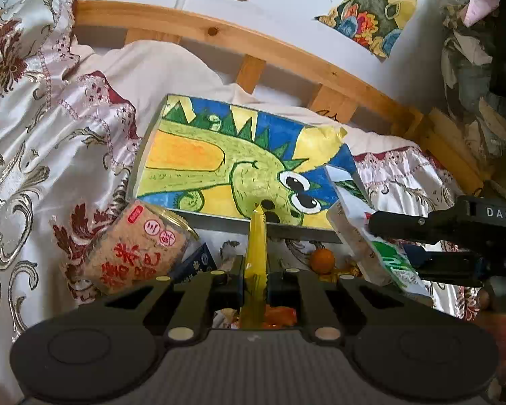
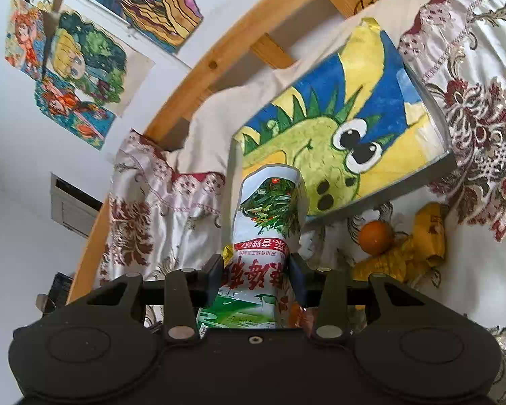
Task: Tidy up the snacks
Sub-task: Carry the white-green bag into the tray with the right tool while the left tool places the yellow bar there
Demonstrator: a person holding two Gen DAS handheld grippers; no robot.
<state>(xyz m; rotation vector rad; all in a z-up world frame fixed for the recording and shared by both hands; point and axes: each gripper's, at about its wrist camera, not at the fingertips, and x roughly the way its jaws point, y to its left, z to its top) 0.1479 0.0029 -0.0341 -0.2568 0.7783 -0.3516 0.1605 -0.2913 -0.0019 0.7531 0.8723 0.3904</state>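
My left gripper (image 1: 255, 283) is shut on a thin yellow snack packet (image 1: 255, 253) that stands up between its fingers. My right gripper (image 2: 256, 270) is shut on a white and green snack bag (image 2: 266, 222) with red print; the bag also shows in the left wrist view (image 1: 361, 236), held by the right gripper (image 1: 381, 226). A box with a green dinosaur drawing (image 1: 226, 162) lies on the bed beyond both grippers, also seen in the right wrist view (image 2: 347, 135). A tan cup with red characters (image 1: 135, 249) lies left of the left gripper.
An orange ball-shaped snack (image 2: 376, 236) and crumpled yellow wrappers (image 2: 418, 246) lie on the patterned satin bedspread (image 2: 482, 118). A dark blue packet (image 1: 195, 263) lies by the cup. A wooden headboard (image 1: 286, 50) and a wall with drawings (image 2: 87, 67) stand behind.
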